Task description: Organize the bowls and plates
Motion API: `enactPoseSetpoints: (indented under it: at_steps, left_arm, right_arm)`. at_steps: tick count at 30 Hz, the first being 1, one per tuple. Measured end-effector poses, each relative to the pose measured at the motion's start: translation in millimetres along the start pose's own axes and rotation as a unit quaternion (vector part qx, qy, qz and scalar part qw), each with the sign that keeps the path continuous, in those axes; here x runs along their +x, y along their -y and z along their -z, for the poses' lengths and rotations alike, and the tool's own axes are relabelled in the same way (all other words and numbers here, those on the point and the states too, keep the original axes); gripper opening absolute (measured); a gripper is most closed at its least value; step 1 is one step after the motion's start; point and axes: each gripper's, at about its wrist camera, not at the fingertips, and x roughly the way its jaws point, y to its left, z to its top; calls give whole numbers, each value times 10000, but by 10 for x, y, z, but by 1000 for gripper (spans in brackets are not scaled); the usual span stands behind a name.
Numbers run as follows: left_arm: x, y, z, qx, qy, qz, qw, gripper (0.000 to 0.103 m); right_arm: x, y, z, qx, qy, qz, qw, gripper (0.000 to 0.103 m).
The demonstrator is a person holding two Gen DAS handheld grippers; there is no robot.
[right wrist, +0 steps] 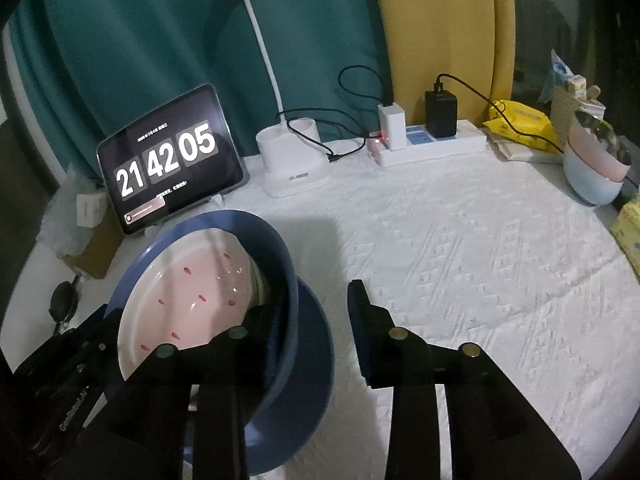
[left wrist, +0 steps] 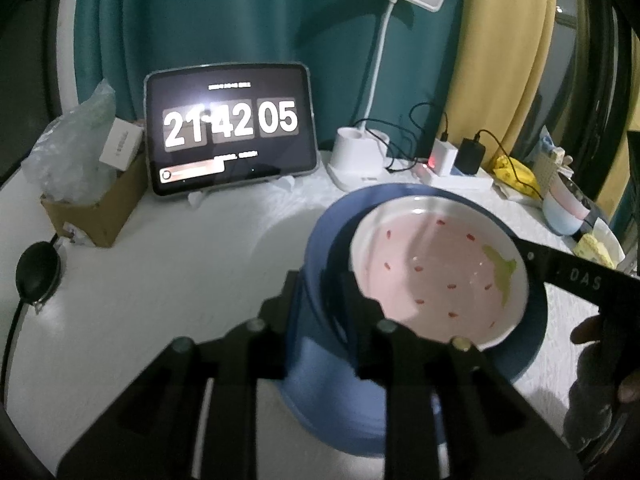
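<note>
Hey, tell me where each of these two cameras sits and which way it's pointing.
Left wrist: on the left gripper, looking forward and down over its fingers at the blue bowl holding the pink plate; the right gripper and a hand show at right.
Right wrist: on the right gripper, looking down over its open fingers across the white tablecloth; the left gripper shows lower left.
Shared: blue bowl, pink plate, tablet clock, desk lamp.

Both views are dimly lit, with a bluish cast. Glare is thrown off the tablet screen [left wrist: 231,130] — its digits bloom. Straight lines are bowed by fisheye distortion (edges vignetted black), and near gripper parts are blurred.
</note>
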Motion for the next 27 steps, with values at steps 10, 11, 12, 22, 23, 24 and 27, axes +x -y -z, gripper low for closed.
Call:
enactPoseSetpoints:
  at_steps: [10, 11, 12, 22, 23, 24, 27]
  left_arm:
    - [-191, 21, 51, -58, 196, 22, 9998, 48]
    - [-213, 38, 63, -32, 204, 3, 9998, 48]
    - [-224, 54, 72, -9, 213, -9, 9998, 48]
    - [-435, 180, 177, 73, 324, 55, 9994, 65]
    - [-462, 203, 192, 89, 329, 72, 9994, 66]
    - [-479, 222, 203, 104, 336, 86, 9993, 67]
    - [-534, 284, 238, 158, 352, 114, 9992, 69]
  right_arm:
    - [-199, 76, 50, 40, 132, 33, 9999, 51]
    - [-219, 83, 58, 41, 142, 32, 9999, 53]
    - [-244, 89, 67, 39, 155, 26, 9999, 53]
    - [-504, 183, 175, 95, 301, 149, 9994, 55]
    - [-525, 194, 190, 101, 306, 155, 9994, 55]
    - [-547, 204, 206, 107, 314, 168, 9993, 55]
    - [-617, 237, 258, 123, 331, 212, 9991, 55]
